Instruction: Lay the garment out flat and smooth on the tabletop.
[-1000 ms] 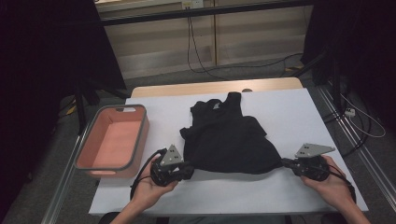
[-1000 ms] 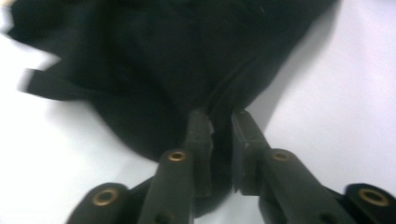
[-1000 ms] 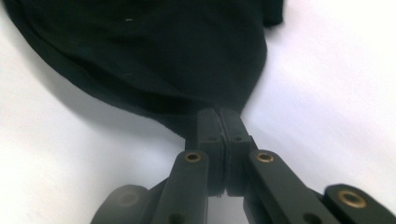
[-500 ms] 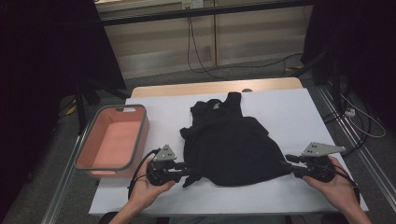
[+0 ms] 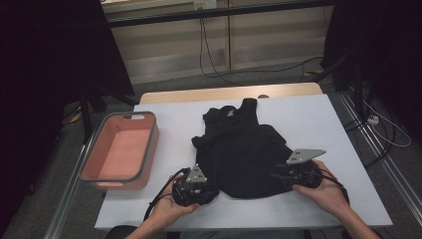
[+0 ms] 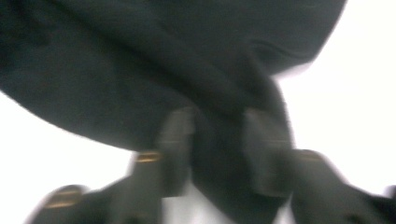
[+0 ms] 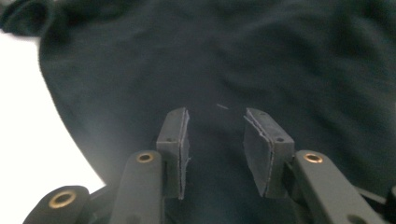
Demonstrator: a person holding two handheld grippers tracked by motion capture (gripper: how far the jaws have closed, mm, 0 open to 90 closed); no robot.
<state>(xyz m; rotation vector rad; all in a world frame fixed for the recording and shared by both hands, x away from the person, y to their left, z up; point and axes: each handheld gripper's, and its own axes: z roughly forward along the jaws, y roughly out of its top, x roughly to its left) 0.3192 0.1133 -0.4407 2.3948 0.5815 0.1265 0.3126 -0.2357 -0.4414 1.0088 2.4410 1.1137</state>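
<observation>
My left gripper (image 6: 217, 154) pinches a fold of the shirt (image 5: 244, 152); my right gripper (image 7: 217, 149), jaws just opening, hovers over cloth, gripping nothing.

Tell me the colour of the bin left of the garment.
The bin is salmon pink with a grey rim, best in the high view.

White tabletop (image 5: 318, 124) with a pale wooden strip along the far edge (image 5: 229, 93). Beyond it, grey carpeted floor (image 5: 259, 74) and a low light-wood wall panel (image 5: 164, 45) under a dark horizontal rail (image 5: 224, 12). Black cables (image 5: 211, 55) hanging down the panel and trailing across the floor; a white cable (image 5: 393, 134) looped on the right. Black curtains or screens (image 5: 45, 74) closing off both sides. Metal rails (image 5: 378, 154) along the tabletop's flanks. Dim room, tabletop brightly lit.
</observation>
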